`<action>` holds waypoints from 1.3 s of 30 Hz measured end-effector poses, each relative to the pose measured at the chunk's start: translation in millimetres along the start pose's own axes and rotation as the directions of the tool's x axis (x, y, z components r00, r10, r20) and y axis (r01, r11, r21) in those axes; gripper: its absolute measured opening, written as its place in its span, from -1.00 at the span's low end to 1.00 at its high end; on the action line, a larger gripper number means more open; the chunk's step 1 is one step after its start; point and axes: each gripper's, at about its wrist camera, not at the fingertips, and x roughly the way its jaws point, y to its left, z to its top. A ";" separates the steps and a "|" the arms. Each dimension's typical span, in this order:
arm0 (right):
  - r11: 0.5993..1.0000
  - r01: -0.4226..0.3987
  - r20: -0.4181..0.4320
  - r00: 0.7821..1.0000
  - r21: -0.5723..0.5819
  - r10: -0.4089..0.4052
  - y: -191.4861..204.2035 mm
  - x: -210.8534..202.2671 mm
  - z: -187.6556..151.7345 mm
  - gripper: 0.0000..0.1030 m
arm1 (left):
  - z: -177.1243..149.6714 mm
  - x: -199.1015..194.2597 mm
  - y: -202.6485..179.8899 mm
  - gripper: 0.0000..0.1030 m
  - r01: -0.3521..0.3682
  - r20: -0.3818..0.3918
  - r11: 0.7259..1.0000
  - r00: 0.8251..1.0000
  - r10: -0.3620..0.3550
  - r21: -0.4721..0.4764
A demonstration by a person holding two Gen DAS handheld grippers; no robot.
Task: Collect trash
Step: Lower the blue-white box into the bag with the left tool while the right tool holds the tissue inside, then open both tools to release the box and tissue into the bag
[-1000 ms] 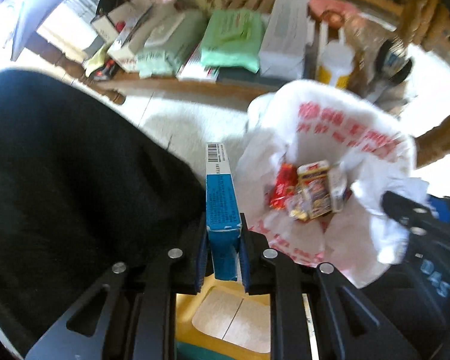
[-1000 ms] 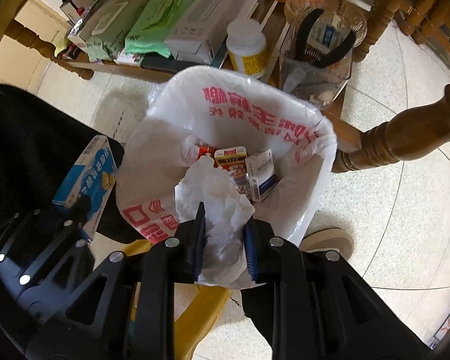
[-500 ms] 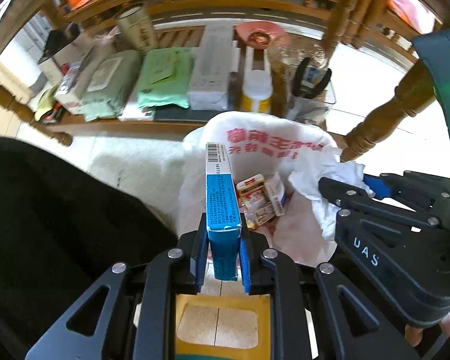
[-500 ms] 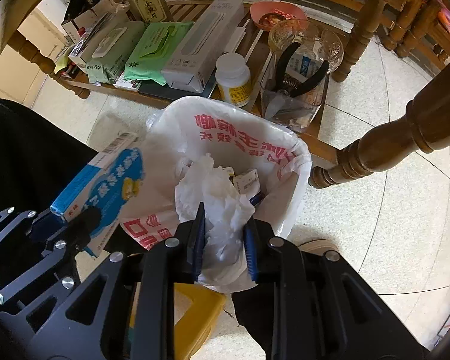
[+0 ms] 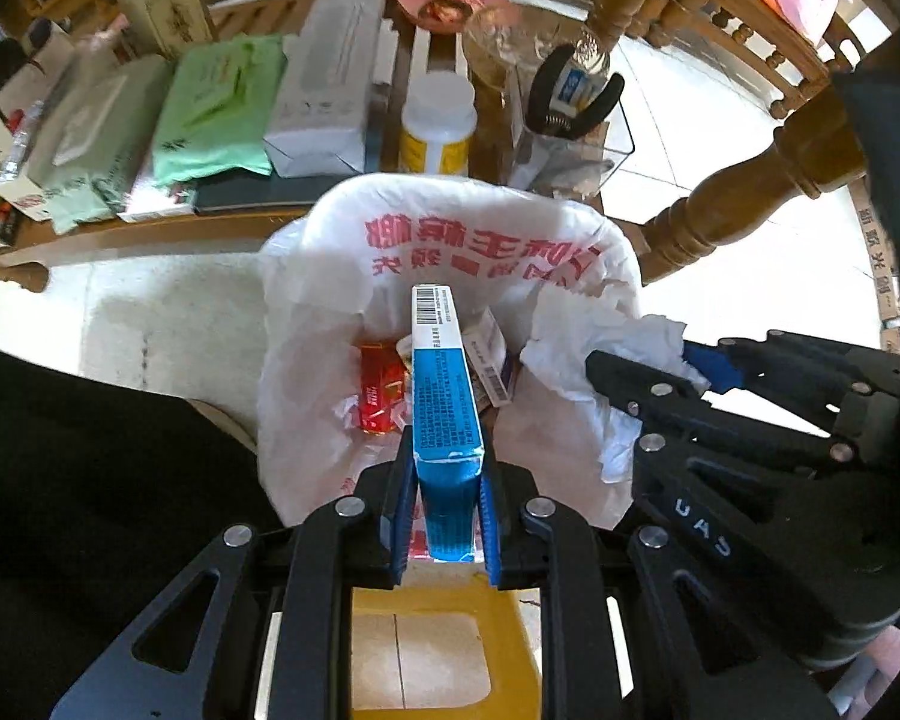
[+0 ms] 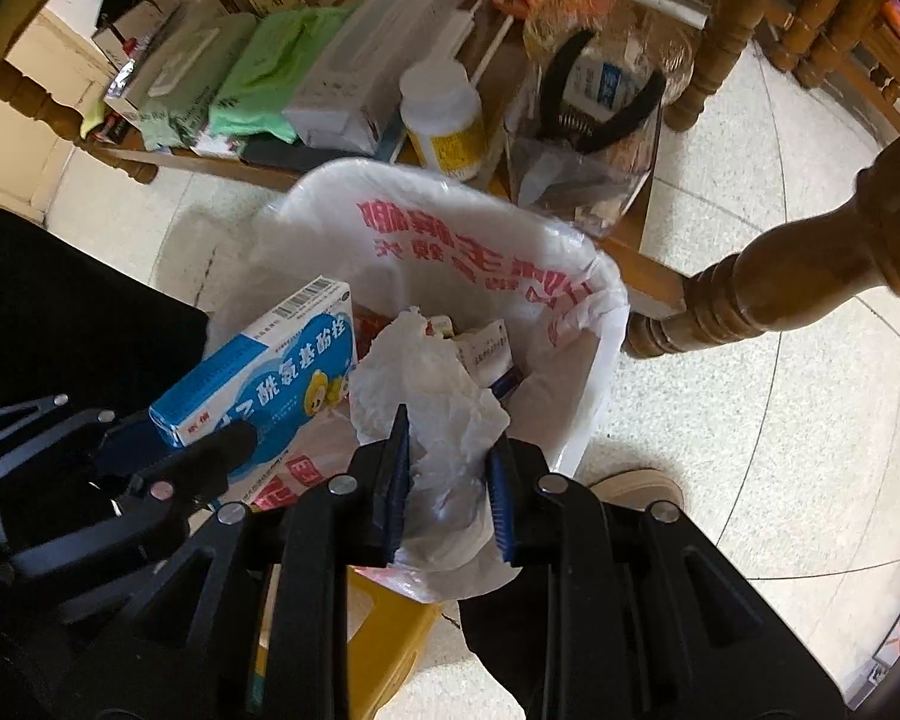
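- Your black clothing (image 5: 78,480) is filling the 9 o'clock side of both wrist views, and the bag's bottom is lying hidden under its contents.
- Your left gripper (image 5: 447,504) is clenching the blue medicine box (image 5: 444,396) edge-on, over the white trash bag (image 5: 450,252).
- Your right gripper (image 6: 450,480) is gripping a crumpled white tissue (image 6: 432,384) above the bag's near rim — the box is sitting at its 9 o'clock.
- The bag is holding a red wrapper (image 5: 381,390) and small cartons (image 5: 492,360); their print is too small to read.
- At 12 o'clock a low wooden shelf (image 5: 150,234) is carrying wipes packs, a white bottle (image 5: 438,126) and pliers; a turned table leg (image 6: 768,276) is standing at 3 o'clock.
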 end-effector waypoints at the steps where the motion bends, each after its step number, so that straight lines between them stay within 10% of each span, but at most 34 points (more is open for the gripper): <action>1: 1.000 -0.001 -0.012 1.000 0.002 0.001 -1.2 4.4 0.2 -0.56 | 1.4 2.9 1.0 -0.64 0.002 -0.004 1.000 1.000 -0.002 0.004; 15: 1.000 -0.025 -0.067 0.997 0.012 0.026 -6.4 27.6 5.2 -0.33 | 12.9 36.9 14.2 -0.59 0.005 -0.100 0.999 0.995 -0.009 -0.044; 27: 0.996 -0.017 -0.057 0.998 0.086 0.022 -23.2 26.2 7.4 -0.04 | 18.5 34.3 30.7 0.21 -0.101 -0.079 0.991 0.992 0.094 -0.093; 39: 0.992 0.029 0.045 0.998 0.120 -0.035 -20.3 -15.2 -3.9 0.21 | 14.8 5.7 33.2 0.44 -0.143 0.013 0.985 0.989 0.145 -0.098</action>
